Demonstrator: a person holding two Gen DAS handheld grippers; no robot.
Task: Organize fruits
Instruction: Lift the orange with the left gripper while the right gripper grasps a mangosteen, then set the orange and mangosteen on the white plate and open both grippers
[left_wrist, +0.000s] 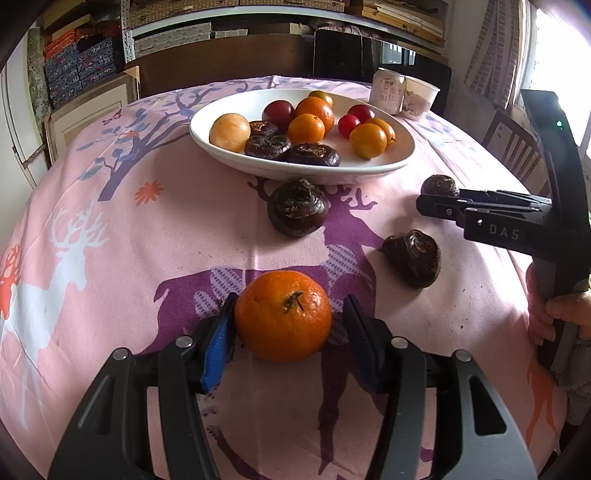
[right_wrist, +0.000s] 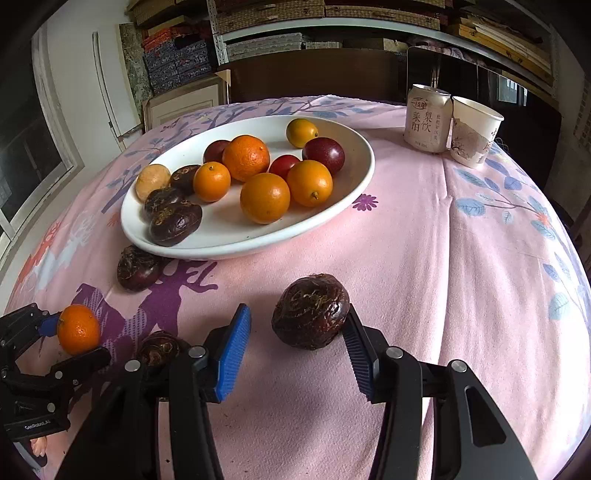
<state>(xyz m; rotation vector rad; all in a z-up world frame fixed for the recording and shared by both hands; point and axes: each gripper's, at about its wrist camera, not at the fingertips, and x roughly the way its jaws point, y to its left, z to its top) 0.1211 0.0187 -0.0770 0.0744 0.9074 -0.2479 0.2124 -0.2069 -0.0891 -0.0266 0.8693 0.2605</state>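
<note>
A white oval plate (left_wrist: 400, 157) (right_wrist: 364, 166) holds several oranges, red plums and dark water chestnuts. My left gripper (left_wrist: 290, 314) is open around an orange (left_wrist: 283, 315) on the cloth; the left pad touches it, the right pad stands apart. It also shows in the right wrist view (right_wrist: 78, 328). My right gripper (right_wrist: 295, 326) is open around a dark water chestnut (right_wrist: 310, 311), right pad touching. Two more chestnuts (left_wrist: 297, 206) (left_wrist: 413, 257) lie loose on the cloth.
A drink can (right_wrist: 427, 118) and a paper cup (right_wrist: 474, 132) stand at the table's far right. The table has a pink deer-print cloth (right_wrist: 461, 258). Shelves with boxes and a chair stand behind the table.
</note>
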